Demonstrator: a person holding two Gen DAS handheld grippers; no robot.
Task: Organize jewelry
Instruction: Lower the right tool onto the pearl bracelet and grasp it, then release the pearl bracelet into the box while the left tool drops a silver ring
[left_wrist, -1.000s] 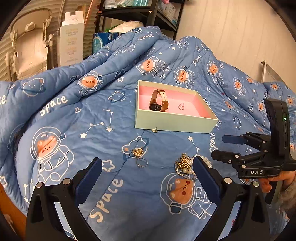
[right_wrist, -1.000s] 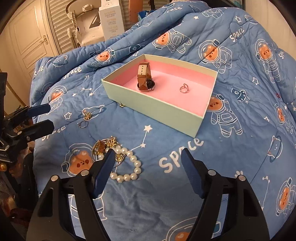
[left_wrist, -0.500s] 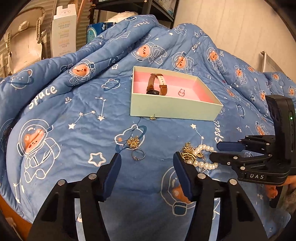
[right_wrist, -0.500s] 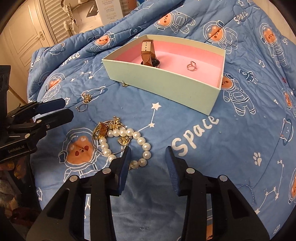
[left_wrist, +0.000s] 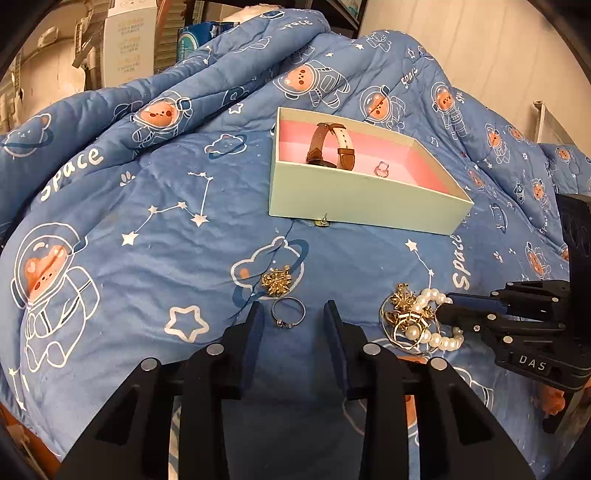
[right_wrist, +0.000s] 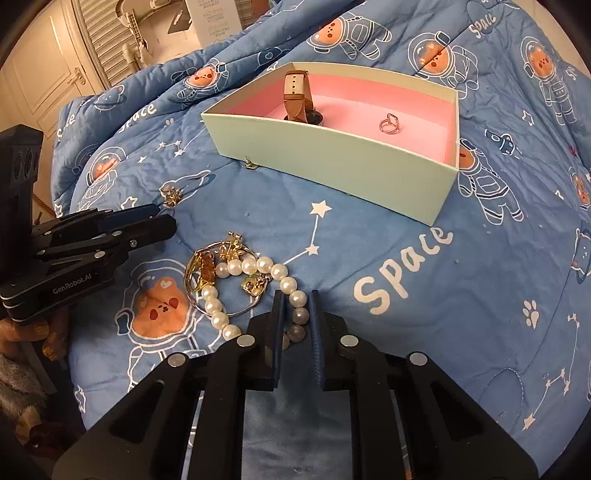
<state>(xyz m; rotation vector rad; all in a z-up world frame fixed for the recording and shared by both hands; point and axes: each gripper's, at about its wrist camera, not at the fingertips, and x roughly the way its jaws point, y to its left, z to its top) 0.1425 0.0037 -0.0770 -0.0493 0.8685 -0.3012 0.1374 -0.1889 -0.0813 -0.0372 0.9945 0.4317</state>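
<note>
Left gripper (left_wrist: 293, 314): my jaws are closing, still with a gap between them, and the silver ring (left_wrist: 288, 313) lies flat on the quilt in that gap near the tips; I see no pad touching it.
Right gripper (right_wrist: 294, 306): my jaws are drawn in almost together on the pearl bracelet (right_wrist: 255, 291); one pearl sits squeezed between the two blue pads.
Bracelet's lie: a loop flat on the blue quilt (right_wrist: 406, 332), its long axis running from my fingertips up and left toward the gold pieces.
Gold tangle (right_wrist: 214, 266): a bangle and several charms overlapping the far end of the bracelet; I cannot count the pieces apart.
Gold brooch (left_wrist: 276, 281): one, just beyond the silver ring, apart from it.
Box (left_wrist: 369, 201): one, pale green outside, pink inside, open, well beyond both grippers; its long side faces me in the left wrist view.
Watch (left_wrist: 330, 147): one, brown strap, standing on edge in the box's left part, strap looped upward.
Ring in box (right_wrist: 388, 122): one, silver, on the pink floor, to the right of the watch and apart from it.
Earring (left_wrist: 320, 221): one small gold piece on the quilt, touching the box's near wall.
Rings counted: two in all, one on the quilt, one in the box.
</note>
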